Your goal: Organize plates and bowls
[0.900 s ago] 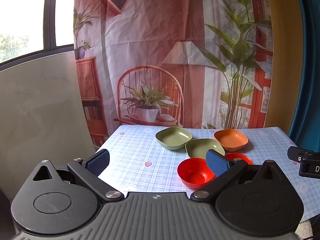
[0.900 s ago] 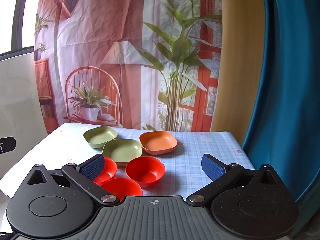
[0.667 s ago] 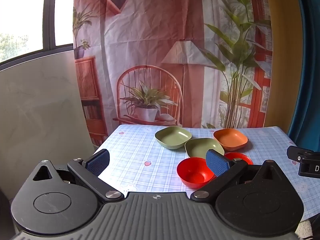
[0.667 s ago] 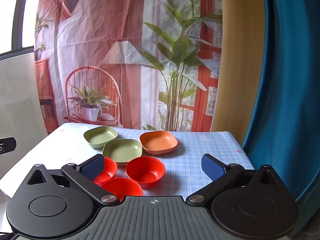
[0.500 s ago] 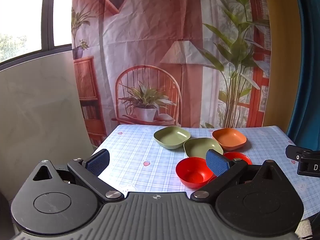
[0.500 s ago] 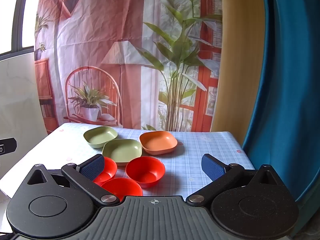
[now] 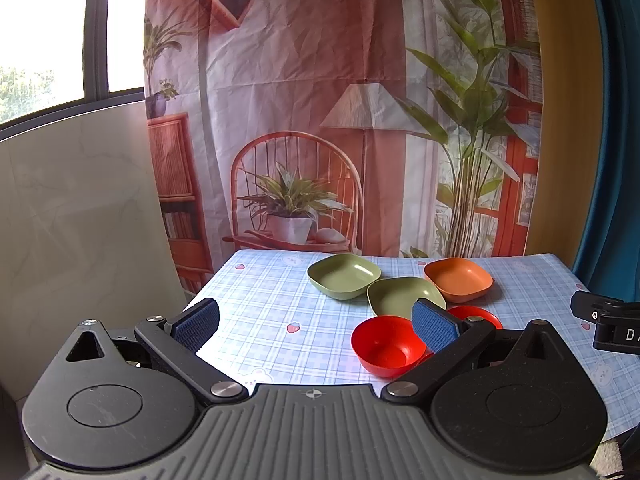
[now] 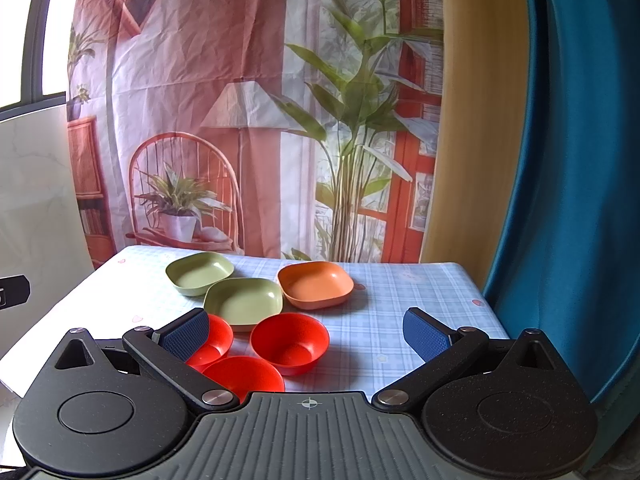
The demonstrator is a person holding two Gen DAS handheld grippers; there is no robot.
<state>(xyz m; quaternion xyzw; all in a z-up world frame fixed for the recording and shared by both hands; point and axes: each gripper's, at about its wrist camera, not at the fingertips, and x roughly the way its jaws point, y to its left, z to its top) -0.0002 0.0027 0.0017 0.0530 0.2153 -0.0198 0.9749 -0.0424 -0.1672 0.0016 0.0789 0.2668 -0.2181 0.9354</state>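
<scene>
Both tools, the left tool (image 7: 314, 322) and right tool (image 8: 306, 330), hang released above the tabletop (image 8: 400, 292). The right one should straddle the nearest red bowl's (image 8: 290, 344) rim squarely, then nest it into a neighbouring red bowl (image 8: 244, 374).

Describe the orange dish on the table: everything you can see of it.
The orange dish is a shallow, rounded-square bowl of matte, plastic-looking material, peach-orange inside and out. It sits upright and empty on the checked tablecloth, at the far right of the group. A green dish lies just to its left, close, though contact cannot be judged. A red bowl sits nearer the camera. Neither gripper touches it.
</scene>
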